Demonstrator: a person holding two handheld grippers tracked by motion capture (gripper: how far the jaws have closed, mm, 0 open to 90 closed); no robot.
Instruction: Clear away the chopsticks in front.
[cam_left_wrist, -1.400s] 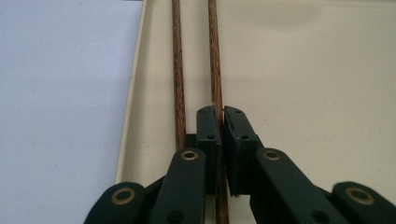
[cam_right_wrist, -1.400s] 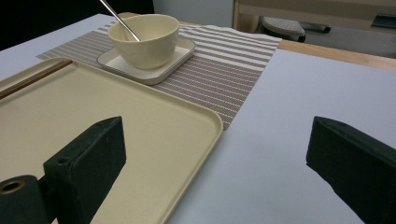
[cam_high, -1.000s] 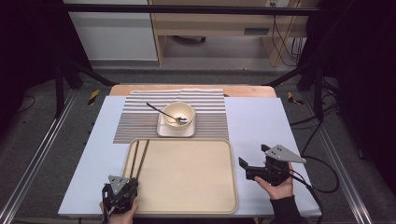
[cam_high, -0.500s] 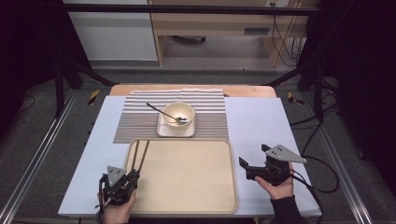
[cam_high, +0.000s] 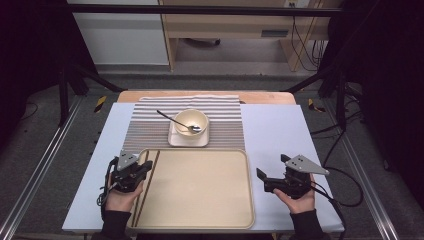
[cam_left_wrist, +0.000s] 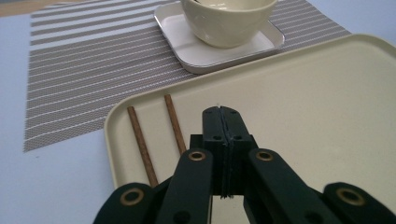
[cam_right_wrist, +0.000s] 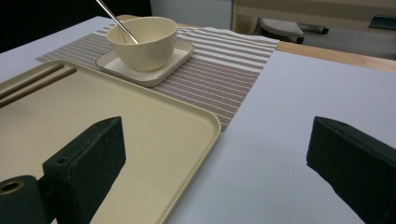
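A beige tray (cam_high: 200, 190) lies at the near middle of the table, with two brown chopsticks (cam_high: 148, 180) along its left side. My left gripper (cam_high: 146, 166) hovers over the tray's left rim, shut and holding nothing. In the left gripper view its closed jaws (cam_left_wrist: 220, 113) sit just right of the chopsticks (cam_left_wrist: 174, 123). My right gripper (cam_high: 261, 176) rests on the table right of the tray, open and empty (cam_right_wrist: 215, 136). Beyond the tray stands a cream bowl (cam_high: 190, 121) on a square plate (cam_high: 188, 138), with a metal spoon (cam_high: 175, 120) in it.
A striped placemat (cam_high: 145, 127) lies under the plate, on a pale blue table cover (cam_high: 280, 135). The tray's far right corner (cam_right_wrist: 205, 122) is close to the right gripper's left jaw. Dark stand legs and cables flank the table.
My left gripper has moved forward from the table's near edge to the tray's left rim, over the chopsticks. The right gripper has stayed in place.
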